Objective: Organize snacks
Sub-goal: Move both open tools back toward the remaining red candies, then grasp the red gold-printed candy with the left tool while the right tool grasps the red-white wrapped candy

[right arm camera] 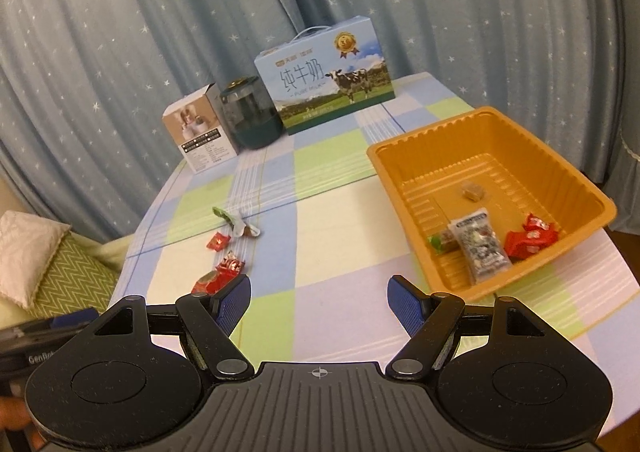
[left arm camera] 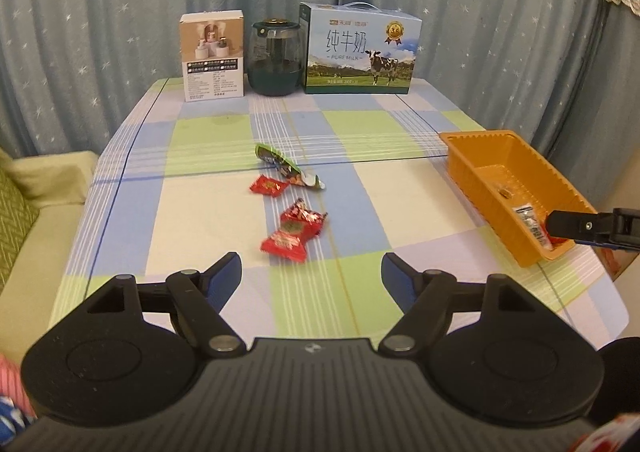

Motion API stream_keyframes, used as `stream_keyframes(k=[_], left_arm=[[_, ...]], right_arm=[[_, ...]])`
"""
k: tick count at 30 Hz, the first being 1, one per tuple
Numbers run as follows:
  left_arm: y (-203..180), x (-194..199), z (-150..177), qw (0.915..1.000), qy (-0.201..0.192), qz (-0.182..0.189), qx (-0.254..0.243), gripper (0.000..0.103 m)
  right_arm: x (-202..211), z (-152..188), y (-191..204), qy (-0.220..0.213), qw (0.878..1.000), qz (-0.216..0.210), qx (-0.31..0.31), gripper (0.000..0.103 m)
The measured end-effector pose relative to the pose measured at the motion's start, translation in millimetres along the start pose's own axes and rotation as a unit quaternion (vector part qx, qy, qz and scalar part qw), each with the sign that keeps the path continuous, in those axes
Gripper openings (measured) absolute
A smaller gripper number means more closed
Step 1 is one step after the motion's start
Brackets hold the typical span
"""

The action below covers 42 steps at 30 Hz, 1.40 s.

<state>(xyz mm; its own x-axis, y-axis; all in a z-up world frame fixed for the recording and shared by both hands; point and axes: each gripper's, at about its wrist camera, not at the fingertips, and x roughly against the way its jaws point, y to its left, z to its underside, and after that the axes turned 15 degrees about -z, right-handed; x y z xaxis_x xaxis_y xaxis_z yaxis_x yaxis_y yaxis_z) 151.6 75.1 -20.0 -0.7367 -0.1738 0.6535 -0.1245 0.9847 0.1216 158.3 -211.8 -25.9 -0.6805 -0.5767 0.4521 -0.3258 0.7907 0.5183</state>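
A: While both grippers hang with jaws released and empty, where are the snacks?
B: Red candies (left arm camera: 294,230) loose on the worktop (left arm camera: 200,211); others inside the orange tray (right arm camera: 400,155).

checked table (left arm camera: 192,219), loose snacks (left arm camera: 294,230), orange tray (right arm camera: 472,139), boxes (left arm camera: 360,47), jar (left arm camera: 275,57)

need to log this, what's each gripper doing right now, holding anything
left gripper: jaws open, nothing between them.
right gripper: jaws open, nothing between them.
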Motion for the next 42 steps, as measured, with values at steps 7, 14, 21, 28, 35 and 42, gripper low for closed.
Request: stream_keyframes(k=[7, 14, 21, 28, 35, 42], left_arm=[[2.4, -39.4, -15.1, 0.9983, 0.003, 0.016, -0.056, 0.074], [-1.1, -91.1, -15.7, 0.9966, 0.024, 0.043, -0.066, 0.074], [-2.6, -138.5, -16.5, 0.9951, 0.039, 0.048, -0.078, 0.061], [-9.8, -167.2, -16.7, 0.9923, 0.048, 0.066, -0.093, 0.048], [-17.2, -180.0, -11.0, 0.9911, 0.052, 0.062, -0.106, 0.028], [-4.2, -169.7, -6.0, 0.9931, 0.049, 0.042, -0.098, 0.023]], right_arm=[[-36.5, -4.1, 4.0, 0.013, 1.0, -0.008, 0.028, 0.075], [-78.7, -3.6, 3.8, 0.032, 0.998, -0.01, 0.052, 0.075], [-120.8, -3.8, -3.3, 0.048, 0.996, -0.009, 0.074, 0.075], [-153.9, 1.7, -15.1, 0.063, 0.995, -0.007, 0.078, 0.075], [-173.5, 6.5, -21.9, 0.074, 0.995, -0.009, 0.071, 0.075], [-193.3, 3.7, -12.6, 0.087, 0.991, -0.031, 0.094, 0.075]])
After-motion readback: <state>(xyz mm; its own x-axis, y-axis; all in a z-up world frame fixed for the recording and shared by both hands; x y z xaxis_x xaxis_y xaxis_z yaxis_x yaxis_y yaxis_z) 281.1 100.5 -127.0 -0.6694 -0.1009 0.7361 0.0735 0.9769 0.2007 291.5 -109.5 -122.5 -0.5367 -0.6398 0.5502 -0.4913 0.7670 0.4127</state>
